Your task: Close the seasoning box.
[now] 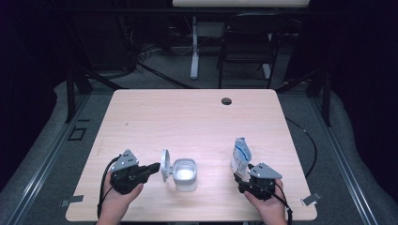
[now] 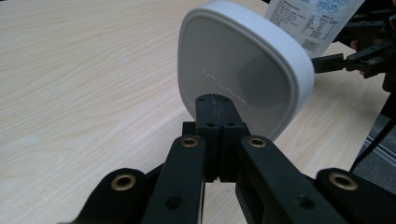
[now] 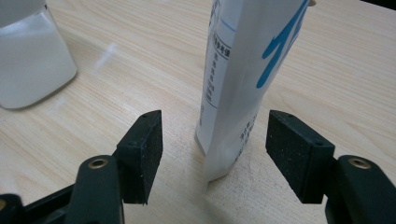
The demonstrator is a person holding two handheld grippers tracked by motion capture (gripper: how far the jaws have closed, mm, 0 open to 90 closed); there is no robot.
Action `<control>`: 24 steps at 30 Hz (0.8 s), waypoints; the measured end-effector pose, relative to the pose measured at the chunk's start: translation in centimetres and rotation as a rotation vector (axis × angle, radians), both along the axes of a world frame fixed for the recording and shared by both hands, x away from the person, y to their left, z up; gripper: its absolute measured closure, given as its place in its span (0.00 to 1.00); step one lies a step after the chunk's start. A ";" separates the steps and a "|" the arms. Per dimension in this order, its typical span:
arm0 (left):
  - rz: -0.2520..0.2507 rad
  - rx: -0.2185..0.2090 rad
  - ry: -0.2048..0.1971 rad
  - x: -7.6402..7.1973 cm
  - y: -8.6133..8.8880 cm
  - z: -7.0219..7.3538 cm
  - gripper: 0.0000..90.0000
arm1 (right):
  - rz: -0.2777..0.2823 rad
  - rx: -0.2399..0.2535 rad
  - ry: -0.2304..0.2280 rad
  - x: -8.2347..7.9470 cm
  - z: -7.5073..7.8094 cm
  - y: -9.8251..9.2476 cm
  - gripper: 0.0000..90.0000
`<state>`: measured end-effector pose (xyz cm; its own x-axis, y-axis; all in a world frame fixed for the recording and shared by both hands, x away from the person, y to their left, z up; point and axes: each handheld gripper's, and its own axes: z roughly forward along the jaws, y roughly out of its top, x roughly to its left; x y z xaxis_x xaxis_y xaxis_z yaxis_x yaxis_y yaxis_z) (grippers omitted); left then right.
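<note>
A white tub [image 1: 184,174] stands near the table's front, its hinged lid [image 1: 164,164] flipped up on its left side. My left gripper [image 1: 156,167] is shut, and its joined tips rest against the lid's [image 2: 238,65] outer face; in the left gripper view the left gripper [image 2: 215,100] has nothing between its jaws. To the right a white and blue pouch [image 1: 241,157] stands upright. My right gripper [image 1: 242,177] is open around the pouch's lower end. In the right gripper view the pouch [image 3: 243,70] stands between the right gripper's [image 3: 215,149] pads with a gap on both sides. The tub [image 3: 28,56] sits at the upper left there.
The wooden table [image 1: 187,117] has a cable hole [image 1: 226,101] near its far edge. A dark chair [image 1: 246,42] and a white desk leg [image 1: 194,47] stand beyond the table. Cables trail from both grippers toward the front edge.
</note>
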<state>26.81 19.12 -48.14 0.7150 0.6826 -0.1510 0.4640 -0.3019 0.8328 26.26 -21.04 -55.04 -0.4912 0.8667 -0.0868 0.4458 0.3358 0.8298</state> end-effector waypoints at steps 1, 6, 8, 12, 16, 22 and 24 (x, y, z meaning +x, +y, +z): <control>-0.005 0.005 -0.005 0.0 0.0 0.0 1.00 | 0.000 -0.005 0.002 0.0 0.0 0.0 0.40; -0.016 0.007 -0.003 -0.1 -0.5 0.0 1.00 | -0.002 0.000 0.005 0.0 0.0 0.0 0.40; -0.017 0.006 -0.004 -0.1 -0.6 -0.1 1.00 | -0.001 0.000 0.004 0.0 0.0 0.0 0.40; -0.019 -0.002 -0.004 -0.1 -0.7 -0.2 1.00 | 0.003 -0.008 0.009 0.0 0.0 0.0 0.40; -0.022 0.001 -0.004 -0.1 -0.9 -0.1 1.00 | 0.003 -0.003 0.009 0.0 -0.1 0.0 0.40; -0.031 0.008 -0.007 -0.3 -1.4 -0.2 1.00 | -0.001 0.000 0.011 0.0 -0.1 0.0 0.40; -0.034 0.014 -0.005 -0.3 -1.4 -0.2 1.00 | 0.001 0.000 0.012 0.0 -0.1 0.0 0.40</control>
